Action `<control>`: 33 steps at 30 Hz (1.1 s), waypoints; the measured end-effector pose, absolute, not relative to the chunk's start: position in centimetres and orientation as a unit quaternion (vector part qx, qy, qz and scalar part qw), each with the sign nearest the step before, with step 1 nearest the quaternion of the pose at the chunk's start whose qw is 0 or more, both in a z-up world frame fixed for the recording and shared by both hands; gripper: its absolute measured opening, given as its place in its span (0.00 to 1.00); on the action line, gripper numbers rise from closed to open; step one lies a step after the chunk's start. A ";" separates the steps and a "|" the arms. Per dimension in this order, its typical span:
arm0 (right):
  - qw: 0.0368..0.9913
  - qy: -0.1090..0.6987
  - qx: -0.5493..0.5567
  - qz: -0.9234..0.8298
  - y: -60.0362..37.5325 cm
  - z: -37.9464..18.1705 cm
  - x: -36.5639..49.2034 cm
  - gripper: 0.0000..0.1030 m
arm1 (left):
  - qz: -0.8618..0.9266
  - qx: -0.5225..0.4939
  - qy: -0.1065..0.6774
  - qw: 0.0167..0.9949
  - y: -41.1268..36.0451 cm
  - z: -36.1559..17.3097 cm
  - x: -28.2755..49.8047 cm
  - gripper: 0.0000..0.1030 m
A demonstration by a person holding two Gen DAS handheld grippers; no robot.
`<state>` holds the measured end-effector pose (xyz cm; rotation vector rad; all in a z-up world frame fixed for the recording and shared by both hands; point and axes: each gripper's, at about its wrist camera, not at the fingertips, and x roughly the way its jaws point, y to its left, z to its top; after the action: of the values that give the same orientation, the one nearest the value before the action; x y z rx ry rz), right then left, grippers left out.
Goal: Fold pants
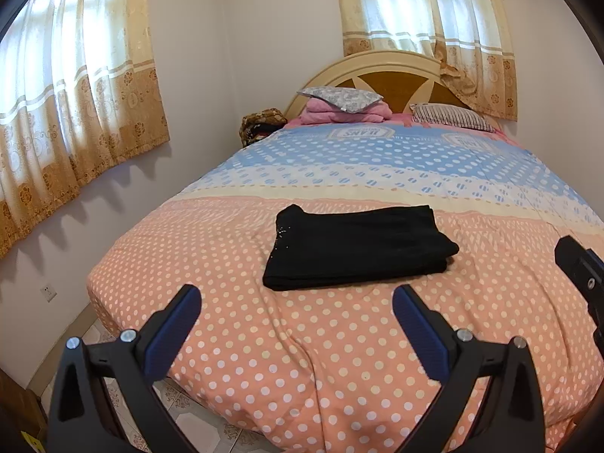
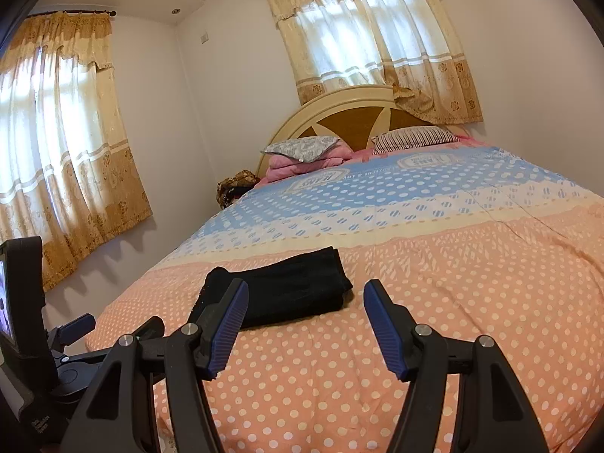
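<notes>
The black pants lie folded in a flat bundle on the dotted bedspread, just ahead of the left gripper, whose blue fingers are spread wide with nothing between them. The right gripper is also spread and empty, and its left finger hides one corner of the pants. In the left view, only a black edge of it shows, cut off at the right side
</notes>
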<state>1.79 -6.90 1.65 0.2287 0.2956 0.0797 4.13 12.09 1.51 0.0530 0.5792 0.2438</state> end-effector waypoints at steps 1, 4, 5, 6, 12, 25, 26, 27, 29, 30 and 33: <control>0.982 0.147 0.114 0.040 -6.9 1.7 1.7 0.64 | 0.120 0.026 0.285 0.951 12.1 1.5 4.1 1.00; 0.981 0.149 0.113 0.040 -6.8 1.6 1.8 0.64 | 0.121 0.027 0.284 0.951 12.2 1.6 4.1 1.00; 0.981 0.150 0.113 0.040 -6.8 1.6 1.8 0.64 | 0.121 0.026 0.285 0.951 12.2 1.6 4.1 1.00; 0.981 0.150 0.113 0.041 -6.7 1.7 1.8 0.64 | 0.121 0.026 0.285 0.950 12.2 1.6 4.1 1.00; 0.981 0.150 0.113 0.040 -6.7 1.7 1.7 0.64 | 0.122 0.030 0.287 0.950 12.2 1.6 4.3 1.00; 0.981 0.156 0.109 0.039 -6.5 1.4 2.0 0.64 | 0.112 0.019 0.294 0.949 12.2 1.1 4.5 1.00; 0.981 0.156 0.109 0.040 -6.4 1.4 2.0 0.64 | 0.108 0.016 0.296 0.949 12.3 1.0 4.6 1.00; 0.981 0.158 0.108 0.040 -6.4 1.3 2.1 0.64 | 0.106 0.015 0.295 0.950 12.3 1.0 4.6 1.00; 0.980 0.161 0.108 0.041 -6.5 1.2 2.3 0.64 | 0.106 0.019 0.290 0.951 12.1 0.9 4.5 1.00; 0.980 0.162 0.108 0.041 -6.5 1.1 2.3 0.64 | 0.110 0.025 0.288 0.951 12.0 0.9 4.4 1.00; 0.980 0.164 0.109 0.041 -6.6 1.0 2.4 0.64 | 0.107 0.026 0.290 0.951 11.9 0.9 4.5 1.00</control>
<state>2.45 -6.58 0.99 0.2194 0.3296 0.0825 4.49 11.88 0.90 0.0523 0.5897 0.2176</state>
